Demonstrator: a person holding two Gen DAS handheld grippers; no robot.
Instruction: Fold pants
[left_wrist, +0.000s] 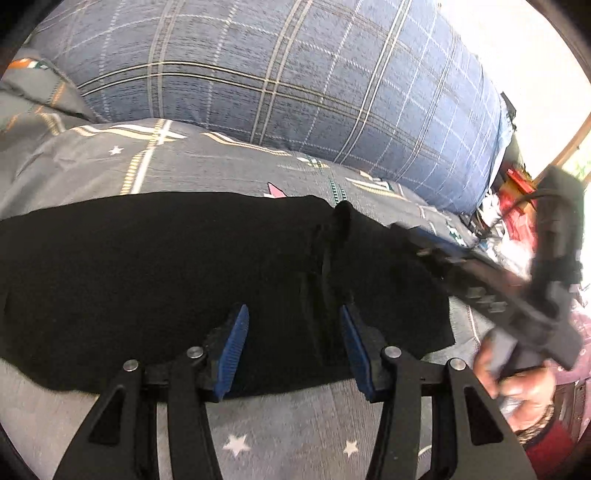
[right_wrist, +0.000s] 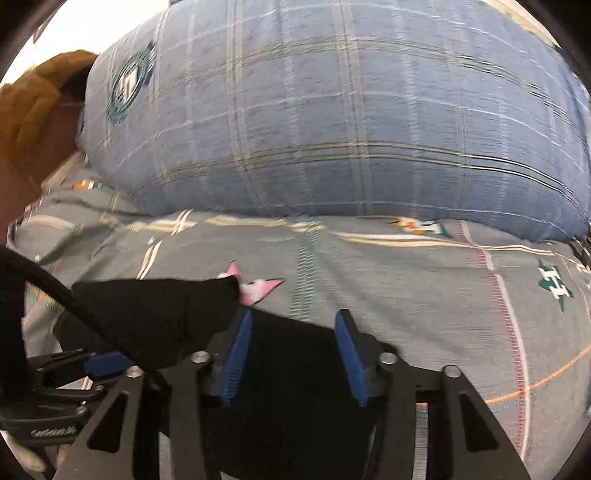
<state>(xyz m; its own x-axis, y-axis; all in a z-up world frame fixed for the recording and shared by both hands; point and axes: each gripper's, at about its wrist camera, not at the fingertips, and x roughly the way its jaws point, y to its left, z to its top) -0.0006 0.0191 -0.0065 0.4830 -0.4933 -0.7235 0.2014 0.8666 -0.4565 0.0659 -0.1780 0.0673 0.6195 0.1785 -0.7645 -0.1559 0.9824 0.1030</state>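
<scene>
The black pants (left_wrist: 155, 280) lie spread on the grey patterned bedsheet (left_wrist: 192, 162), with a raised crease running down their right part. My left gripper (left_wrist: 293, 317) is open just above the pants' near edge, holding nothing. The right gripper body shows blurred at the right edge of the left wrist view. In the right wrist view my right gripper (right_wrist: 293, 321) is open over a corner of the black pants (right_wrist: 166, 314), holding nothing. The left gripper's blue finger (right_wrist: 105, 363) shows at the lower left there.
A big blue plaid pillow (left_wrist: 295, 81) lies along the far side of the bed, also in the right wrist view (right_wrist: 332, 122). Cluttered red and white items (left_wrist: 517, 206) sit at the bed's right end. A brown cushion (right_wrist: 33, 99) is at the far left.
</scene>
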